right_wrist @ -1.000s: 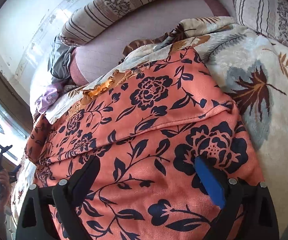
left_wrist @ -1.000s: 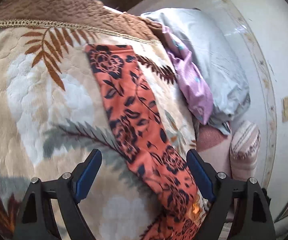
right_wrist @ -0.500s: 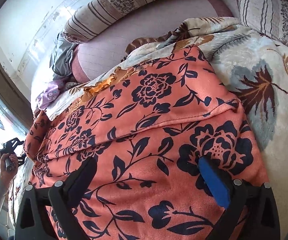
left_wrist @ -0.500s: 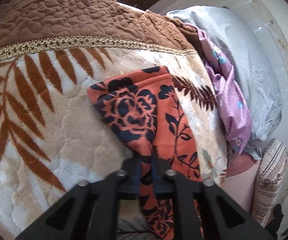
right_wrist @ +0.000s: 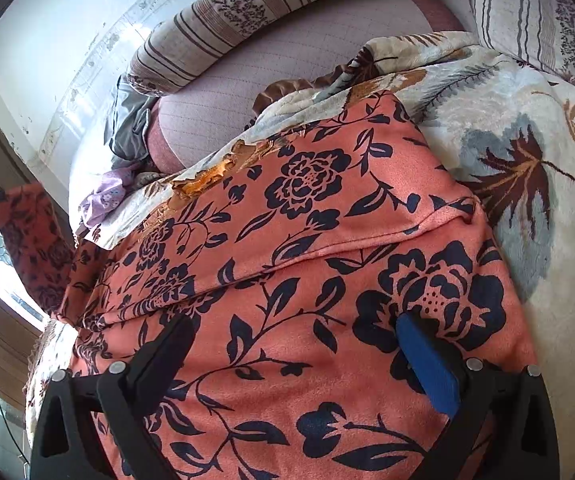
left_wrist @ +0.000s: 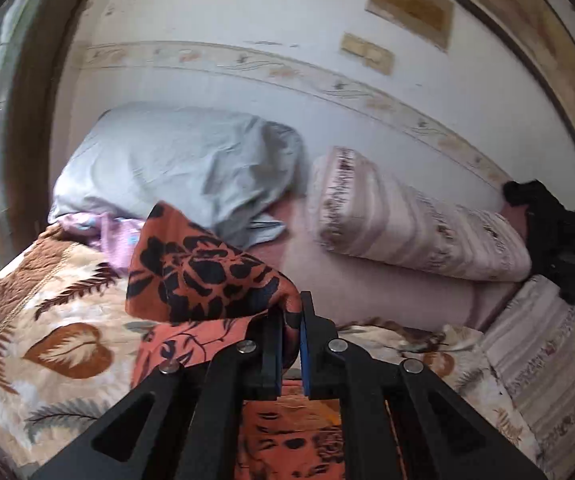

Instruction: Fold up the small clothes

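An orange garment with dark blue flowers (right_wrist: pixel 295 240) lies spread on a leaf-patterned blanket (right_wrist: pixel 527 128). My left gripper (left_wrist: pixel 290 320) is shut on one end of that garment (left_wrist: pixel 203 276) and holds it lifted above the blanket, the cloth drooping to the left of the fingers. In the right wrist view that lifted end (right_wrist: pixel 27 240) hangs at the far left. My right gripper (right_wrist: pixel 299 344) stands open low over the near part of the garment, its fingers spread on either side of the cloth.
A grey pillow (left_wrist: pixel 179 164) and a purple cloth (left_wrist: pixel 99 232) lie at the bed's far end. A striped bolster (left_wrist: pixel 415 224) runs along the wall, with a dark cloth (left_wrist: pixel 559 236) at its right. More striped cushions (right_wrist: pixel 539 12) border the blanket.
My left gripper went from open over the blanket to shut on the garment's end, then rose and rolled, lifting that end. The right gripper stayed in place, still open.
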{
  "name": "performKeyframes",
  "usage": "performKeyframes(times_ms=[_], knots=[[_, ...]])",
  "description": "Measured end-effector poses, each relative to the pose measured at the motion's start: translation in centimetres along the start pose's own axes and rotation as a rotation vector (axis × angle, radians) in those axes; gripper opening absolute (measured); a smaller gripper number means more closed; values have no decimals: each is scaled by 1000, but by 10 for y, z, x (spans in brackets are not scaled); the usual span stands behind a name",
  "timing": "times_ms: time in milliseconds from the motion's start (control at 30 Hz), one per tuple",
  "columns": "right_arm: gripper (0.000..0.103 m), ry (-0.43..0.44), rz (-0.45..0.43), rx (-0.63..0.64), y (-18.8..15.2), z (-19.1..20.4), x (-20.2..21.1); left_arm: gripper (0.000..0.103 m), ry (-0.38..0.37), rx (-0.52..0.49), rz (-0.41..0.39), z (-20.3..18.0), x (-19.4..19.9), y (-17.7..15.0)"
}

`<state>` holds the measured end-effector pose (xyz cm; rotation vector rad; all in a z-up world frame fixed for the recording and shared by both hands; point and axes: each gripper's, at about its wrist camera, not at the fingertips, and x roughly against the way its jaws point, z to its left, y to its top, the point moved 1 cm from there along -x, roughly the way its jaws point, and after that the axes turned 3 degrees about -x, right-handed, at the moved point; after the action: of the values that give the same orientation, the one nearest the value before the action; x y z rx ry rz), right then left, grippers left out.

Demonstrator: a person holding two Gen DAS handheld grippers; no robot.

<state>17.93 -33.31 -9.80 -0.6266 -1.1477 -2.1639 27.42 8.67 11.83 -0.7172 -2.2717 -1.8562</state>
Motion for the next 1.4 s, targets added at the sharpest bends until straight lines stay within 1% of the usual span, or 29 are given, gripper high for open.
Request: performKeyframes(times_ms=[67, 100, 167, 200, 233, 267, 300, 367, 433, 533, 667, 733, 800, 833, 900, 967, 1033, 1067, 1133, 1167, 1233, 1267, 1367, 1400], knots=[[102, 12, -3, -9, 0, -2, 1, 7, -97, -51, 30, -65, -10, -7], [102, 17, -5, -13, 1, -2, 2, 7, -139, -71, 63, -94, -18, -15], [102, 29, -9, -23, 1, -4, 3, 12, -191, -93, 146, -141, -37, -38], [102, 36, -11, -28, 1, -5, 4, 18, -210, -103, 202, -159, -50, -54], [102, 42, -13, -33, 1, -5, 5, 43, -231, -126, 283, -174, -64, -72], [102, 48, -14, -38, 2, -6, 6, 60, -237, -156, 375, -183, -80, -90], [102, 55, -13, -44, 3, -7, 6, 60, -225, -171, 437, -186, -88, -109], [102, 75, -17, -63, 5, -9, 10, 60, -171, -185, 523, -173, -98, -137], [102, 99, -21, -99, 8, -12, 16, 60, -89, -151, 548, -142, -94, -155], [101, 139, -31, -174, 14, -18, 29, 60, 7, -48, 536, -76, -78, -167], [101, 211, -60, -234, 36, -14, 49, 60, 167, 34, 500, 6, -59, -183], [101, 240, -46, -276, 50, -15, 45, 60, 234, 70, 489, 37, -56, -191], [101, 228, -9, -327, 64, -20, 28, 60, 275, 113, 473, 61, -52, -198], [100, 212, 7, -362, 70, -25, 17, 60, 289, 133, 475, 71, -51, -202], [88, 194, 43, -462, 77, -41, -3, 60, 276, 168, 477, 83, -49, -207], [82, 139, 66, -548, 79, -54, -16, 60, 264, 179, 468, 89, -48, -210], [82, 118, 81, -589, 78, -60, -25, 61, 245, 175, 464, 91, -48, -213], [82, 107, 74, -604, 78, -60, -26, 61, 239, 173, 460, 92, -48, -215], [82, 78, 68, -596, 83, -56, -27, 61, 229, 178, 459, 94, -48, -217], [82, 55, 80, -592, 86, -54, -31, 61, 224, 187, 459, 95, -48, -217], [79, 33, 80, -641, 84, -55, -31, 62, 216, 202, 454, 98, -46, -218], [78, 9, 75, -645, 83, -54, -30, 62, 214, 206, 451, 98, -46, -217], [78, -15, 59, -659, 80, -54, -30, 62, 213, 196, 447, 97, -45, -218], [76, -22, 62, -657, 81, -54, -32, 62, 215, 193, 447, 97, -45, -219]])
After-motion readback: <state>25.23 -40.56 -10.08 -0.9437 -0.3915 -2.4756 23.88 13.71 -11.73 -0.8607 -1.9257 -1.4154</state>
